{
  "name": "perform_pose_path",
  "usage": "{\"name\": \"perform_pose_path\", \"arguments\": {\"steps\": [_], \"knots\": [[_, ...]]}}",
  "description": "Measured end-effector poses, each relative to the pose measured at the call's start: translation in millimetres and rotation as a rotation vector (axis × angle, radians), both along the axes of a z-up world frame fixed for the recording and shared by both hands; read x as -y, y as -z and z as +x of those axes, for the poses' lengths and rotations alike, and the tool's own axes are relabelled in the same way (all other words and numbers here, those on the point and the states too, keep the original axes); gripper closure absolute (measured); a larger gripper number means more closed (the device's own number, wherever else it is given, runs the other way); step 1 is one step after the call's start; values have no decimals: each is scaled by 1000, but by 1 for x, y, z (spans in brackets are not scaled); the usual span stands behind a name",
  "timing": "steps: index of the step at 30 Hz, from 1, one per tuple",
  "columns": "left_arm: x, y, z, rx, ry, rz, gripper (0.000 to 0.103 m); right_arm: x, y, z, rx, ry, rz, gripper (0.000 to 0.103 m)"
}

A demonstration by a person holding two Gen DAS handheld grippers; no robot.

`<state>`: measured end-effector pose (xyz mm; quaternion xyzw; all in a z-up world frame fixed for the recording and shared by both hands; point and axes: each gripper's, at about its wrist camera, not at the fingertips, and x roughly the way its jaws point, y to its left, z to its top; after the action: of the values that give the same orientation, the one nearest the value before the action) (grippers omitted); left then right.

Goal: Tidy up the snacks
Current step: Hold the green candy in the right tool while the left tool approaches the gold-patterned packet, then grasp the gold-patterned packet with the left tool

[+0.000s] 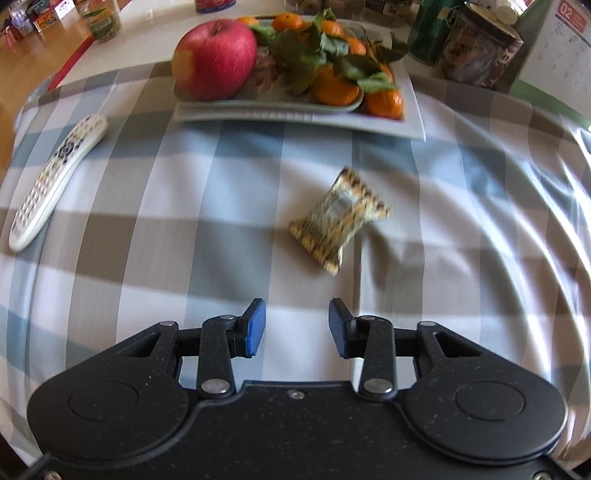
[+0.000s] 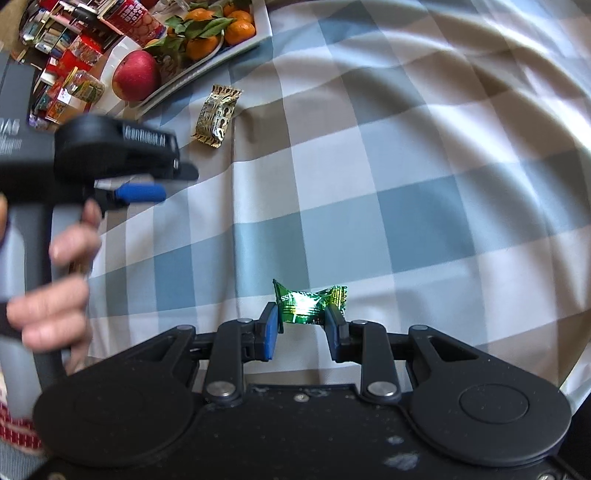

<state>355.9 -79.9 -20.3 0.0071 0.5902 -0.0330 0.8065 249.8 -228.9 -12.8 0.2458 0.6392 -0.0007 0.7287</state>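
A gold patterned snack packet [image 1: 338,218] lies on the checked tablecloth, ahead and slightly right of my left gripper [image 1: 297,325], which is open and empty. The packet also shows in the right wrist view [image 2: 218,112], with the left gripper [image 2: 147,192] held above the cloth near it. My right gripper [image 2: 301,325] is shut on a green shiny candy [image 2: 308,302], held just above the cloth. A white rectangular plate [image 1: 413,122] with a red apple [image 1: 214,59] and leafy mandarins [image 1: 336,88] stands beyond the packet.
A white remote control [image 1: 55,177] lies at the left. Jars and tins [image 1: 476,48] stand behind the plate at the right, a cup [image 1: 101,20] at the back left. Boxes and packets [image 2: 74,55] crowd the far left in the right wrist view.
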Motion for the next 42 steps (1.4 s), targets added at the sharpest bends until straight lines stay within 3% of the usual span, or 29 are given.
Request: {"name": "perform_pose_path", "arguments": {"steps": [4, 8, 13, 39, 42], "knots": [[13, 2, 15, 26, 2, 5, 55, -1, -1, 2, 3, 4, 5, 74], [21, 8, 23, 44, 12, -6, 47, -1, -2, 4, -2, 5, 26, 74], [31, 20, 32, 56, 33, 59, 47, 0, -2, 6, -7, 11, 40, 74], [39, 36, 76, -1, -4, 52, 46, 0, 4, 10, -25, 2, 60, 74], [34, 35, 81, -31, -31, 32, 53, -2, 5, 11, -27, -2, 60, 74]]}}
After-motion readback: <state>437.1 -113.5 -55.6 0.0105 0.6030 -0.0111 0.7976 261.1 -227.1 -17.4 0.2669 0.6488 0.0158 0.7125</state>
